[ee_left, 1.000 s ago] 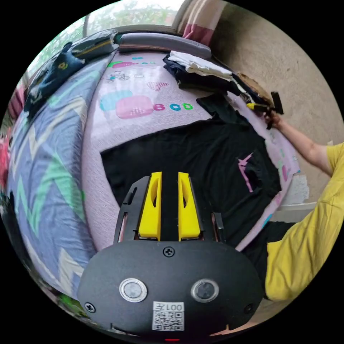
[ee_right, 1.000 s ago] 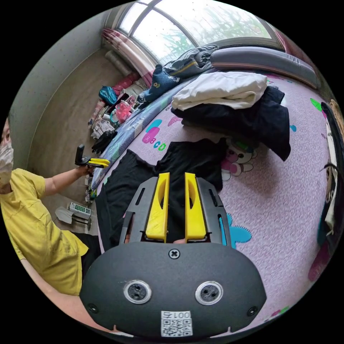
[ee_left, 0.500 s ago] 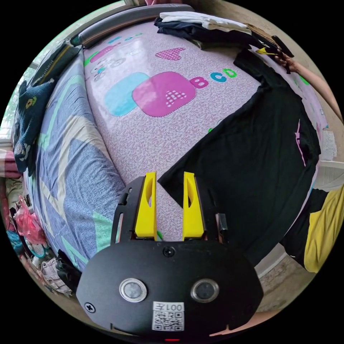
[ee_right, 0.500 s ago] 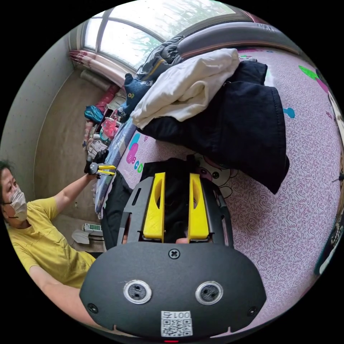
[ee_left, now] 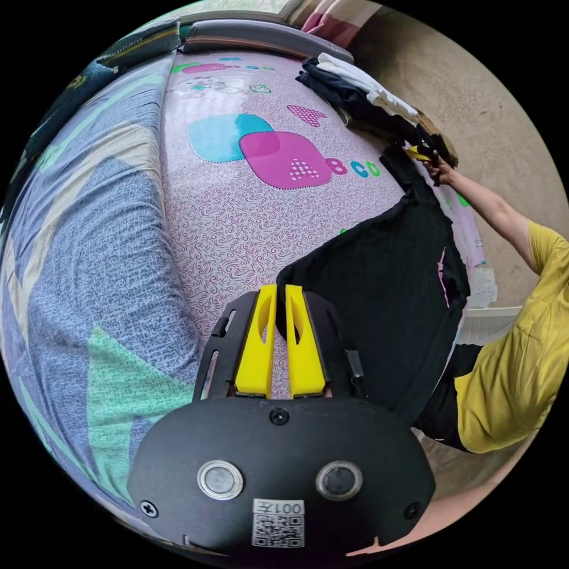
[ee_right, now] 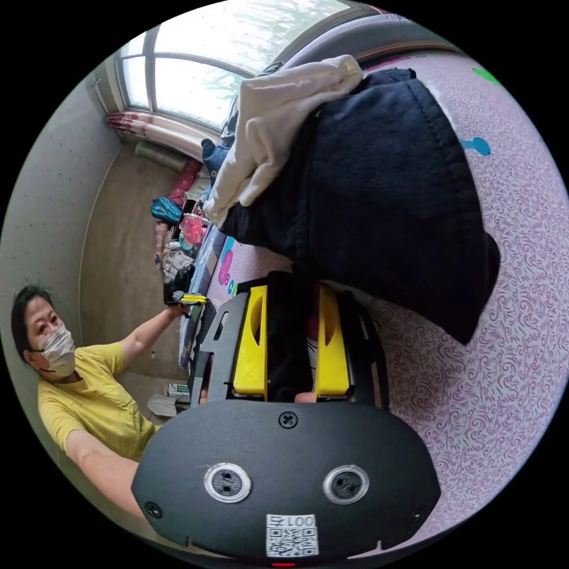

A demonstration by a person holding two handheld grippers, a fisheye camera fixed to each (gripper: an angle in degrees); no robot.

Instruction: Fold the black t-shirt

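Black t-shirt [ee_left: 391,278] pinched by both grippers [ee_left: 280,291] [ee_right: 290,293], clothes pile [ee_right: 355,178] just beyond.

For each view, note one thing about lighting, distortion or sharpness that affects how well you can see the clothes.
Left gripper view: fisheye bends the mat edges; the black t-shirt is a dark mass, folds hard to read. Right gripper view: the window is blown out; the dark clothes pile looms large.

Daylight filled an arched window [ee_right: 195,71] at upper left, above beige speckled walls [ee_right: 53,195] and a striped curtain [ee_right: 160,127].
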